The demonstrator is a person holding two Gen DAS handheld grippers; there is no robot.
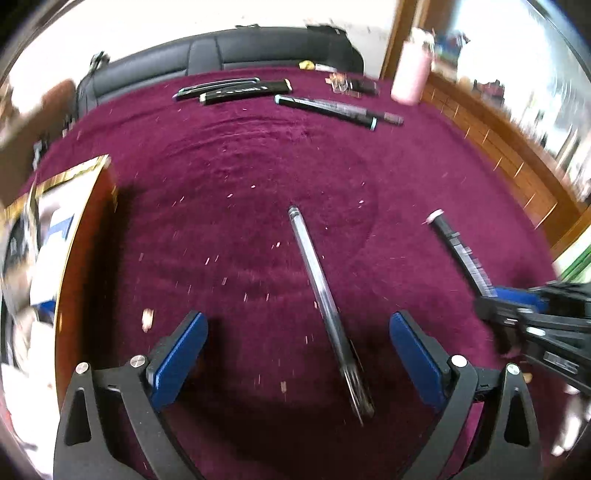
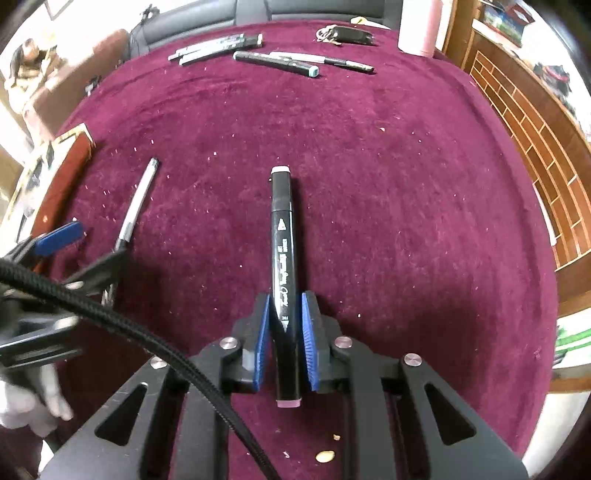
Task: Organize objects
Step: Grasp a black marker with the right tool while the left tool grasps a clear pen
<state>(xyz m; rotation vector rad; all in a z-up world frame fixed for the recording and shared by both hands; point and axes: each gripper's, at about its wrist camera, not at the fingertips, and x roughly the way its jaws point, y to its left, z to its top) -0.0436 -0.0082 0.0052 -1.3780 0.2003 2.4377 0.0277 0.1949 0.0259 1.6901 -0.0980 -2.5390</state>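
**Marker grip is off-centre, pen not yet caught**

Left gripper (image 1: 297, 354) wide, holding nothing; clear pen (image 1: 321, 295) lies on the maroon bench (image 1: 240, 155) between its pads, running toward 12 o'clock. Closing skewed could roll it away.

Right gripper (image 2: 283, 325) narrow, clamped on black marker (image 2: 282, 236) near its rear end. Long front overhang could pivot or slip if swung.

surface: maroon velvet cloth (image 1: 240, 155)
between left fingers: clear pen (image 1: 321, 291)
beyond fingers: markers (image 2: 275, 59), keys (image 2: 345, 34), pink bottle (image 1: 412, 70)
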